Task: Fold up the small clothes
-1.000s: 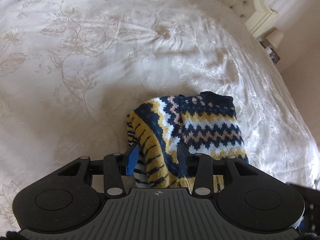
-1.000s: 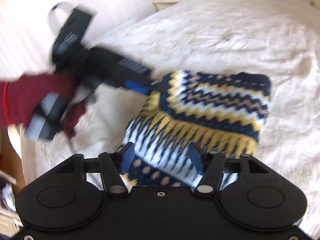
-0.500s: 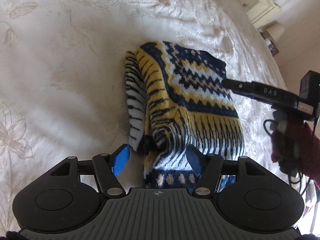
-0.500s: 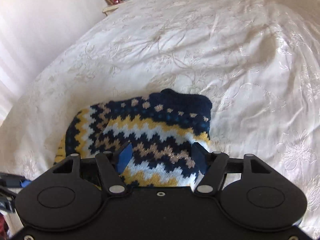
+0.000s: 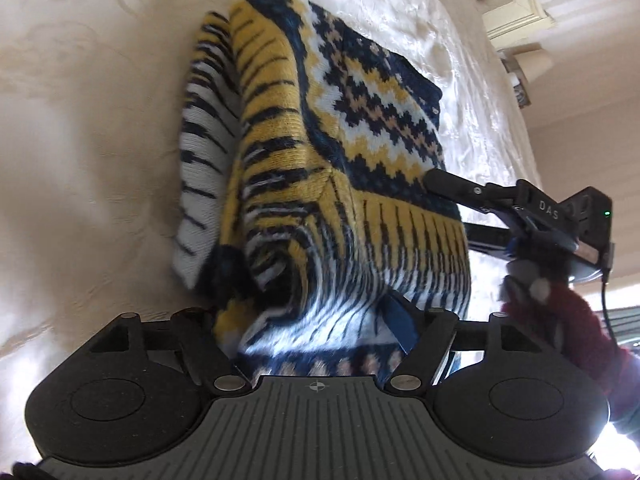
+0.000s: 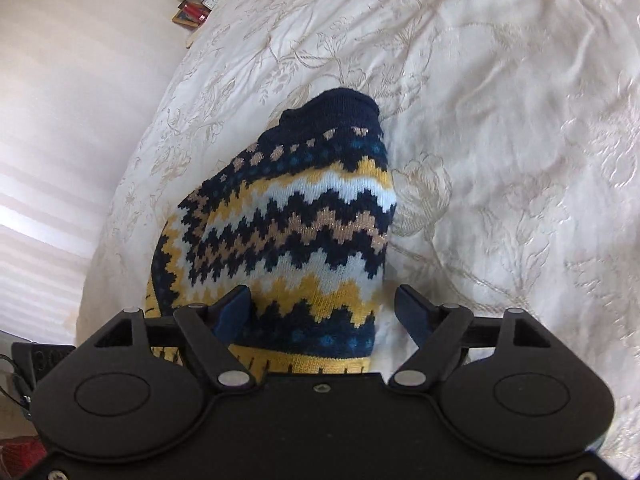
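Note:
A small knitted sweater [image 5: 320,152], navy, yellow and white in zigzag bands, lies folded on the bedspread [image 5: 100,140]. My left gripper [image 5: 296,312] is low at its near striped edge. Its jaws are opening, and the bunched knit bulges between them and hides the left finger. In the right wrist view the sweater [image 6: 304,220] points its navy collar away. My right gripper [image 6: 324,312] sits at the sweater's near edge with its jaws opening: the left pad is over the knit, the right pad over bare bedspread. In the left wrist view the right gripper [image 5: 448,208] straddles the sweater's right side.
The cream embroidered bedspread [image 6: 500,140] spreads on all sides. A tufted headboard [image 5: 520,12] and a bedside lamp [image 5: 528,64] stand at the far right. A nightstand with a clock [image 6: 200,8] stands by the pale wall. A red sleeve [image 5: 568,320] holds the right gripper.
Both grippers have come down close to the sweater and their jaws have spread wider. The right gripper swung round from the hem side and now faces the collar.

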Motion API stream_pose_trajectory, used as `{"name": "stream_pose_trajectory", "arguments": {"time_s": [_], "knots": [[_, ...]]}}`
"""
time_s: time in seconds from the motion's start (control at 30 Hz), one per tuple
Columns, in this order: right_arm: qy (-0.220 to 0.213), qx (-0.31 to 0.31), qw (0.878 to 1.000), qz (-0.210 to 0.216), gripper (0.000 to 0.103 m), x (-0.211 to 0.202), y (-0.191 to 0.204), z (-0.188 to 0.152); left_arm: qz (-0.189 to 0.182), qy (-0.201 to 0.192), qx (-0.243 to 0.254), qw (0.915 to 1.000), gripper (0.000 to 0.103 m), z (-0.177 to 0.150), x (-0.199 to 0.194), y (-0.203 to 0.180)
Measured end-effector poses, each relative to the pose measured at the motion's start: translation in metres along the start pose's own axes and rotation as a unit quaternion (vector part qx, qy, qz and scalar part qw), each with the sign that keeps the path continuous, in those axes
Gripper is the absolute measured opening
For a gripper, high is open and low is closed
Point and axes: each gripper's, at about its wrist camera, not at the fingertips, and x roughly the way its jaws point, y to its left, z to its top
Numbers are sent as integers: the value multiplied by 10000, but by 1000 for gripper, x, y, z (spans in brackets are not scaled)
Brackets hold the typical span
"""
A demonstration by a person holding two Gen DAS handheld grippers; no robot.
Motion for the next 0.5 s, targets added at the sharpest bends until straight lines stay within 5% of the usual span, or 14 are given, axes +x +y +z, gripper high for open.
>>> {"name": "stream_pose_trajectory", "arguments": {"time_s": [0.17,0.2,0.27,0.5], "knots": [[124,306,9987,376,87,17,-4,1,-646,170,-464,9967,77,8,13,6],[146,346,9984,427,85,18,-3,1,-843,241,-614,9943,69,8,14,9],[168,295,9989,334,55,15,2,-1,-1053,319,-721,9913,57,10,13,10],[-78,253,9996,105,48,-38,18,-21,-1243,538,-157,9907,54,-17,8,-30]]}}
